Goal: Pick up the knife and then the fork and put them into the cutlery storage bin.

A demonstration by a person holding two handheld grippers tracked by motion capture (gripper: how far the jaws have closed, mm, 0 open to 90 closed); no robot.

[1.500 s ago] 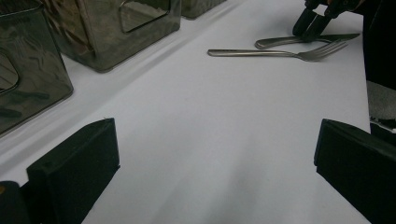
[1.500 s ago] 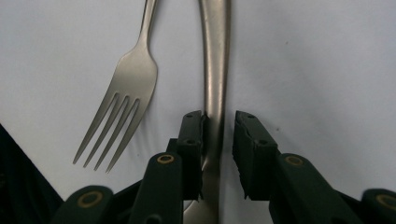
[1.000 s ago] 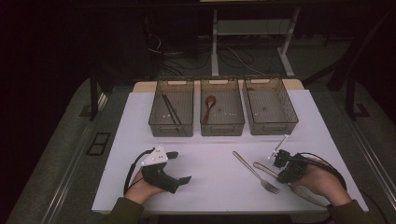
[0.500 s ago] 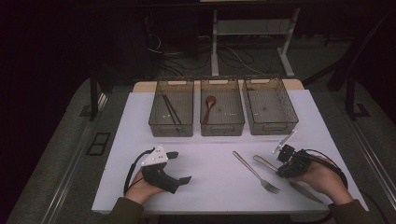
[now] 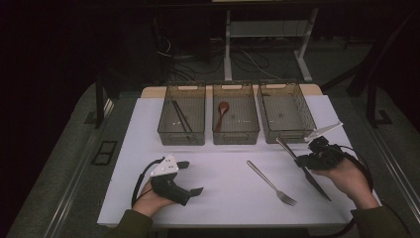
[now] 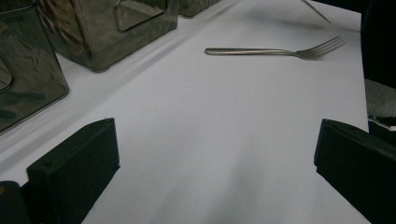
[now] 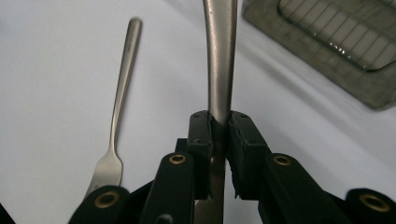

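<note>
My right gripper (image 5: 304, 161) is shut on a metal table knife (image 5: 317, 184) and holds it off the white table top (image 5: 148, 129), in front of the right bin (image 5: 287, 113). The knife's handle points toward that bin and its blade slants back toward the person. In the right gripper view the pads (image 7: 201, 133) clamp the knife's handle (image 7: 219, 60). A fork (image 5: 271, 183) lies flat on the table to the left of the knife. My left gripper (image 5: 194, 177) rests open on the table at the near left, with nothing between its fingers (image 6: 74, 172).
Three clear bins stand in a row at the back: the left bin (image 5: 168, 111) holds dark chopsticks (image 5: 181, 119), the middle bin (image 5: 250, 115) a reddish spoon (image 5: 223, 110). The left gripper view shows the fork (image 6: 275, 50) and a bin's wall (image 6: 107, 32).
My right gripper has risen and moved away from the person toward the right bin, with the knife in it. The left gripper and the fork have stayed put.
</note>
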